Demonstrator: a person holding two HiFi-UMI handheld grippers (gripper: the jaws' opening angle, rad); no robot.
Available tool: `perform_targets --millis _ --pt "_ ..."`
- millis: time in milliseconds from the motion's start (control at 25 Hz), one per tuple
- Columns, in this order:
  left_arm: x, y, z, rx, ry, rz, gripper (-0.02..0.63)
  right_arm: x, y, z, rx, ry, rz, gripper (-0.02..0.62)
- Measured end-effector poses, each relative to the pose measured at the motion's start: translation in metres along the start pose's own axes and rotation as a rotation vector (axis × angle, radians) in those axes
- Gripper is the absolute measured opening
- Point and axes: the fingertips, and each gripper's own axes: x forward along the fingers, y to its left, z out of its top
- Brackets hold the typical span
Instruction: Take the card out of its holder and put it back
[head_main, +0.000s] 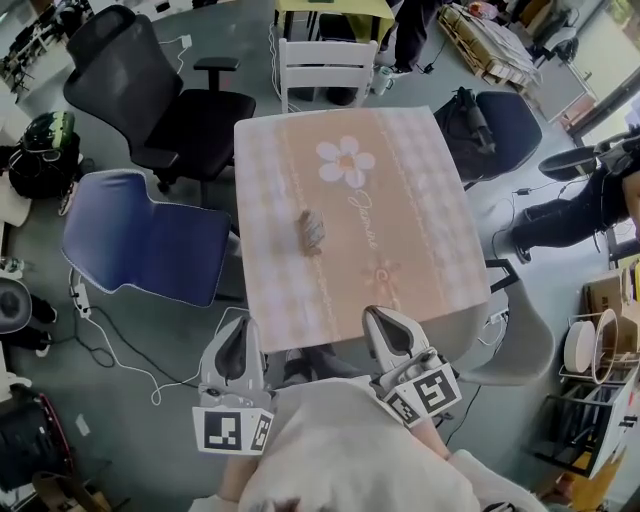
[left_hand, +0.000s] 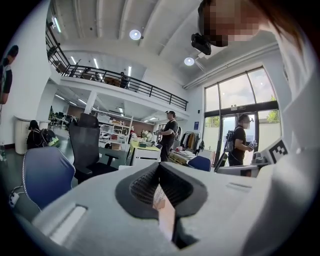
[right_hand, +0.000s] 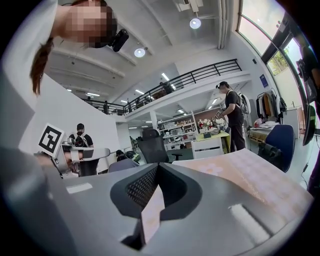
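Note:
A small brownish card holder (head_main: 309, 232) lies near the middle of the table (head_main: 420, 200), which wears a pink flowered cloth. I cannot make out the card itself. Both grippers hover at the table's near edge, well short of the holder. My left gripper (head_main: 240, 330) is just off the near left corner, its jaws together with nothing held. My right gripper (head_main: 385, 322) reaches over the near edge, also shut and empty. In the left gripper view the gripper (left_hand: 160, 167) has its tips meeting, and so does the gripper (right_hand: 157, 167) in the right gripper view.
A white chair (head_main: 327, 68) stands at the far side. A blue chair (head_main: 140, 240) and a black office chair (head_main: 150, 95) are on the left. On the right are a dark blue chair (head_main: 505, 125) and a grey seat (head_main: 520, 345). Cables (head_main: 120, 350) lie on the floor.

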Motion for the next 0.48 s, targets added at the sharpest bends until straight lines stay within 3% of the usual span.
perform_targets --millis 480 --pt "0.014 0.003 0.004 0.011 -0.027 0.125 0.0 0.027 -0.029 -0.001 -0.007 0.041 0.101 -0.002"
